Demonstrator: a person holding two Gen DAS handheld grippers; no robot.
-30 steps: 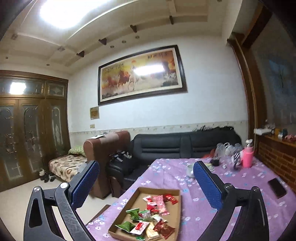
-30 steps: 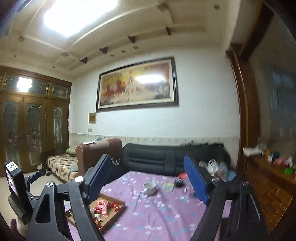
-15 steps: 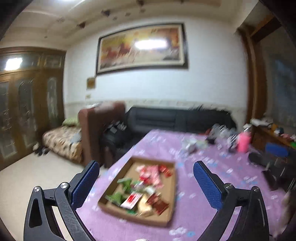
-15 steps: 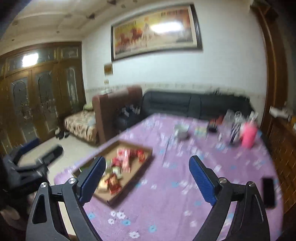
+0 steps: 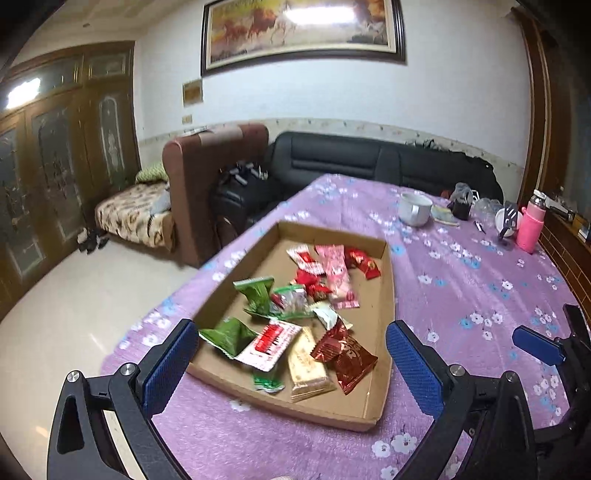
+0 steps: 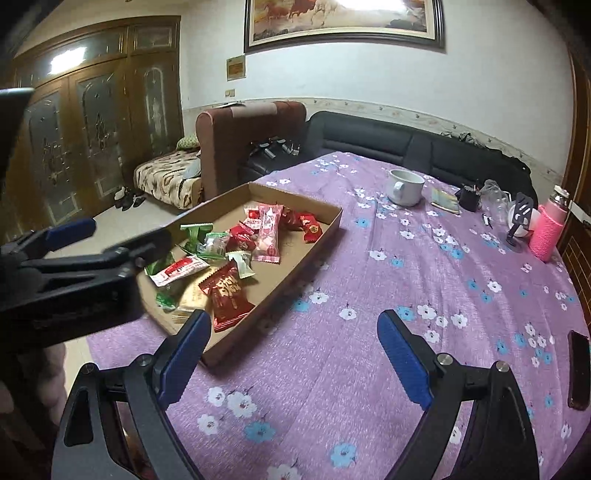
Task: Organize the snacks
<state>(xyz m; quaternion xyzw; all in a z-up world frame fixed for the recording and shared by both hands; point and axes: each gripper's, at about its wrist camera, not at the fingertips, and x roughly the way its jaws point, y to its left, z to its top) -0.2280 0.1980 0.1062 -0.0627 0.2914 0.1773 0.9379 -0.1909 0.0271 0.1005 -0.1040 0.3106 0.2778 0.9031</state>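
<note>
Living room under bright ceiling light, evening-dim at the edges.

Hanging high on the white wall [image 5: 461, 92]: a large framed horse painting [image 5: 303, 33], catching glare. Running below it, a patterned border strip. Sitting against that wall, a black leather sofa [image 5: 369, 162], with a brown armchair [image 5: 207, 177] just beside its end and a floral-covered daybed [image 5: 136, 210] beyond. Filling the far side, dark wooden cabinet doors with etched glass [image 6: 92, 122]. Lying by the daybed on the pale tiled floor [image 5: 74, 306], shoes [image 6: 127, 197]. Showing at the opposite edge, brick-faced ledge [image 5: 569, 254].
</note>
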